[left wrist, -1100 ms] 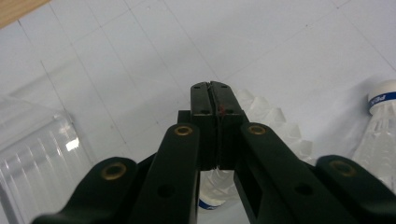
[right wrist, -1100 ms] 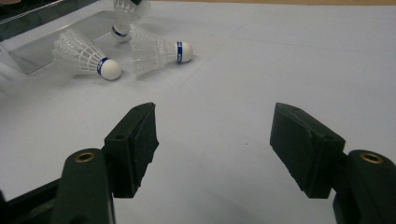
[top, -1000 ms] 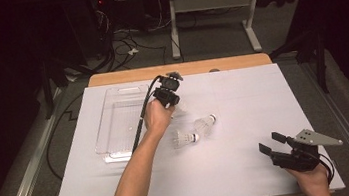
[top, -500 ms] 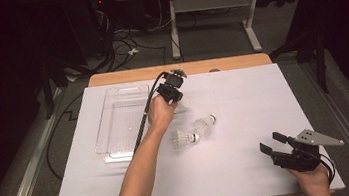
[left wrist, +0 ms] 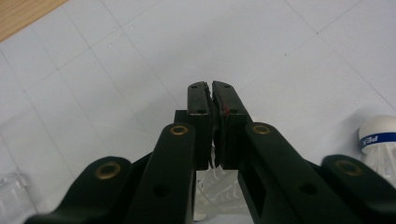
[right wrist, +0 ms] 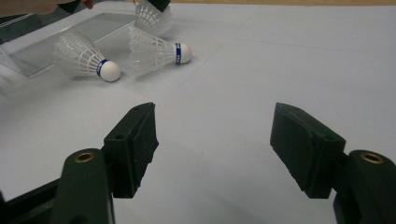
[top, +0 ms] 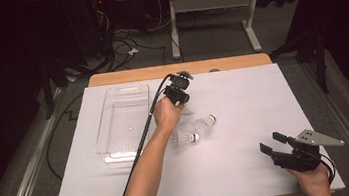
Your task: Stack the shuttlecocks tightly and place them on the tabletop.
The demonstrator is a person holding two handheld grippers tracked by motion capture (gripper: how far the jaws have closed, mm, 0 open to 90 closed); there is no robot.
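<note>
My left claw is squeezed tight on a shuttlecock, pinching its white feathers. I see it hang just above the white table, near the clear tray, which lies off to the left. I think the tray is where it goes. Two more shuttlecocks lie on their sides close by. My right claw is wide open, holding nothing, much farther away.

Left claw at 12 o'clock of the desk's centre, forearm stretched forward, jaws pinched together. Right claw at 4 o'clock, resting low, jaws spread wide.
</note>
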